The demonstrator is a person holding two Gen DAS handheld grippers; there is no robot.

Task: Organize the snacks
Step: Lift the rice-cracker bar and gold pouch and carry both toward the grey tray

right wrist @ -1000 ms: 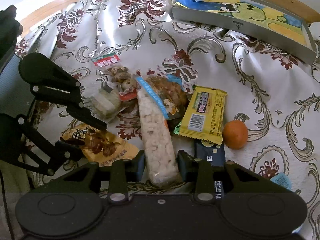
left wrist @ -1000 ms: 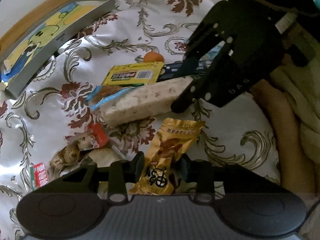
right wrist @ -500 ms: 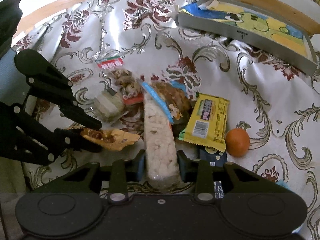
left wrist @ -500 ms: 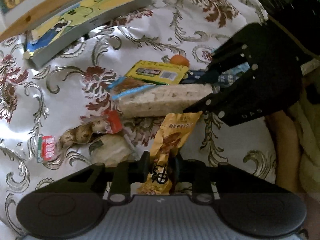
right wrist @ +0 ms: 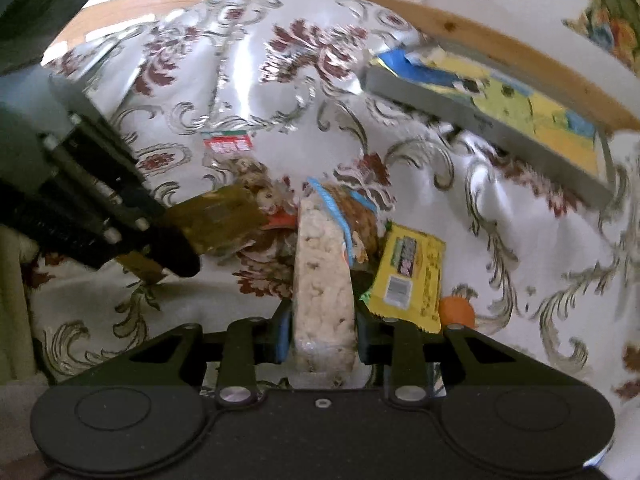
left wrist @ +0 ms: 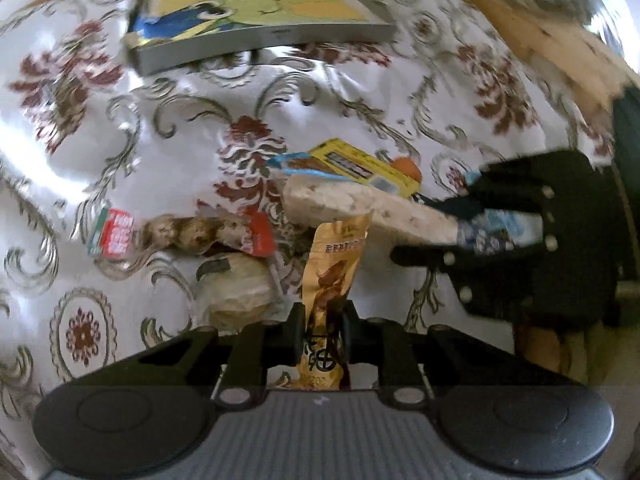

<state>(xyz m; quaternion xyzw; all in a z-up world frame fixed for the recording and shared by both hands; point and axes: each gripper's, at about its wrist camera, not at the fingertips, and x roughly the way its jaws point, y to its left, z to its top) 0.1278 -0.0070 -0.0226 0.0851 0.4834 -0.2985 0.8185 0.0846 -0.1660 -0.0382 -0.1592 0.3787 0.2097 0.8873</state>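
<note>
My left gripper [left wrist: 320, 334] is shut on a gold snack packet [left wrist: 332, 280], held upright off the cloth; the same gold packet [right wrist: 218, 222] shows at left in the right wrist view. My right gripper [right wrist: 322, 334] is shut on a long clear pack of rice crackers [right wrist: 322, 276], seen from the left wrist as the cracker pack [left wrist: 360, 210] lifted at an angle. On the flowered tablecloth [left wrist: 180, 140] lie a yellow bar wrapper [right wrist: 412, 276], an orange ball [right wrist: 458, 310], a nut bag with blue strip [right wrist: 360, 216] and a red-labelled mushroom pack [left wrist: 168, 232]. A grey tray with cartoon lining [left wrist: 256, 28] sits at the back.
A pale round bun in clear wrap [left wrist: 236, 290] lies just ahead of my left gripper. The table's wooden rim [right wrist: 480, 36] curves behind the grey tray [right wrist: 492, 116]. A blue packet [left wrist: 496, 232] lies under the right gripper's frame. Bare cloth spreads left and far.
Both grippers have lifted and swung toward the tray, each carrying its snack. The gold packet now stands upright, and the tray sits nearer the centre of both views.
</note>
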